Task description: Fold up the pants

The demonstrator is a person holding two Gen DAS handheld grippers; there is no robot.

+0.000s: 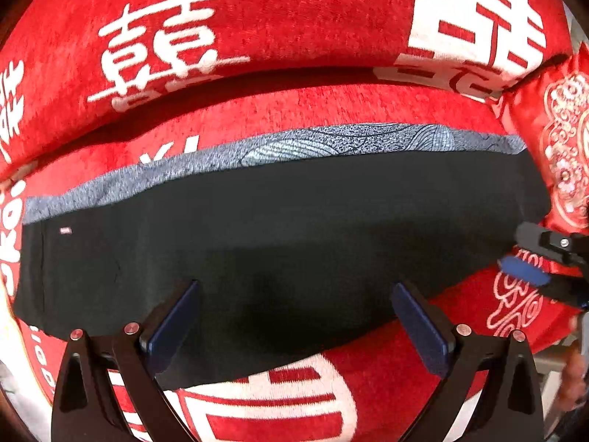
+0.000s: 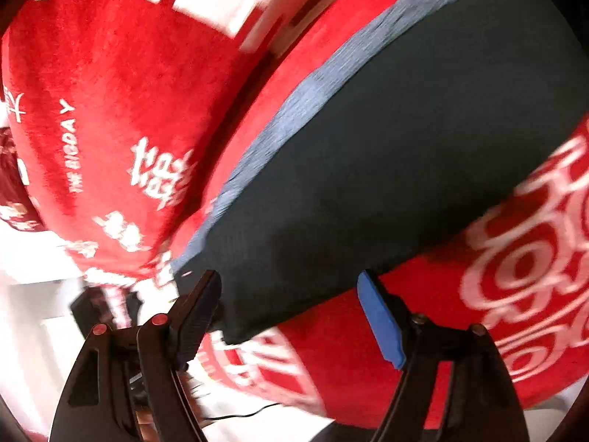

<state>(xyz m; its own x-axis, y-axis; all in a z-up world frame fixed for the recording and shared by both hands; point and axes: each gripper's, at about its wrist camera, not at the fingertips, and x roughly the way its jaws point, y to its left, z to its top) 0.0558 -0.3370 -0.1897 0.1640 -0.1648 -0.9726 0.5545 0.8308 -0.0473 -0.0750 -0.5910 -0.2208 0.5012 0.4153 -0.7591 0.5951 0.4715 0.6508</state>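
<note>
A: Item one, containers?
B: No bin or basket in either view. The carrier is a red sofa seat [image 1: 386,364], its cover printed with white characters.

A: Item two, the pants?
B: Dark pants [image 1: 279,228], folded into one long flat band, lying lengthwise along the seat from near its front edge back toward the backrest cushion [image 1: 294,18]. A small pale label shows near the band's left end. A blue-grey patterned cloth [image 1: 331,140] shows as a strip along the band's far edge. A red embroidered cushion [image 1: 559,140] sits at the seat's right end.

A: Item three, grippers?
B: Left gripper [image 1: 294,316]: pointing steeply down over the band's near edge, jaws wide apart, nothing between the pads. Right gripper [image 2: 291,313]: tilted, at one end corner of the pants, jaws likewise spread, pads clear of the fabric.
</note>
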